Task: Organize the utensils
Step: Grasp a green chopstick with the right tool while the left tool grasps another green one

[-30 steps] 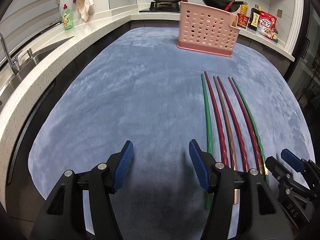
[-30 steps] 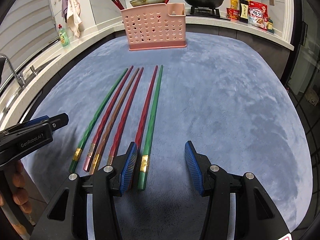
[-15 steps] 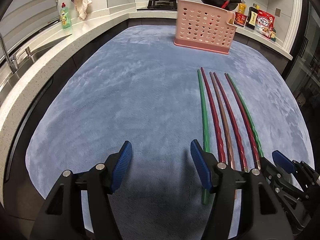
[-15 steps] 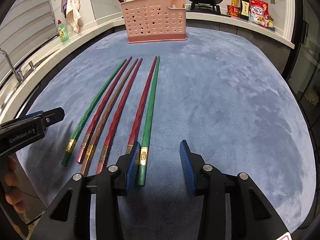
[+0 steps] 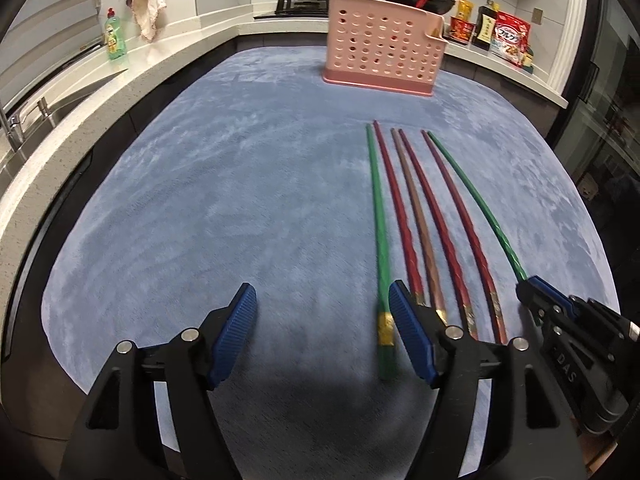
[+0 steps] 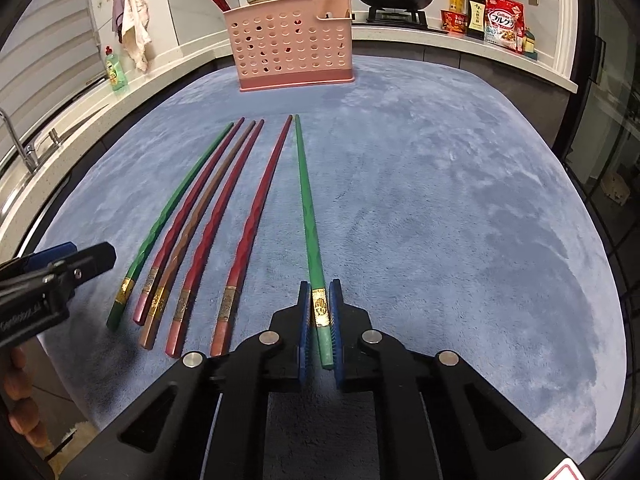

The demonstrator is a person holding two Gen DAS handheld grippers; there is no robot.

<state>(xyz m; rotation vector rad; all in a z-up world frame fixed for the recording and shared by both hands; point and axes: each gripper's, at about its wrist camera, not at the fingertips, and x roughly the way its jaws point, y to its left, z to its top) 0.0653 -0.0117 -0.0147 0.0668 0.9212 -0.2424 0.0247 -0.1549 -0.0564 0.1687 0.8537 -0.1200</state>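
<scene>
Pinching the near, gold-banded end of the rightmost green chopstick [image 6: 310,216], the right gripper [image 6: 319,322] is holding it between pressed-in blue pads, the stick's long axis running straight away from the jaws toward the pink holder [image 6: 292,40] at the far end of the blue mat [image 6: 460,220] on the bench. The left gripper [image 5: 322,334] is hovering with its jaws spread wide, the other green chopstick [image 5: 378,216] lying just inside its right pad and also pointing far-ward. Between the two green sticks the red and brown chopsticks [image 6: 204,216] are lying side by side on the mat, near ends toward the person. A few red sticks are already standing in the holder. A second ago the right jaws were standing open with the green stick beside the left pad; now they are closed on it, and it is sitting a little apart from its red neighbour. The right hand is the one committed, so the coming lift looks like a carry along the stick's own axis to the holder, tip kept clear of the mat's pile.
</scene>
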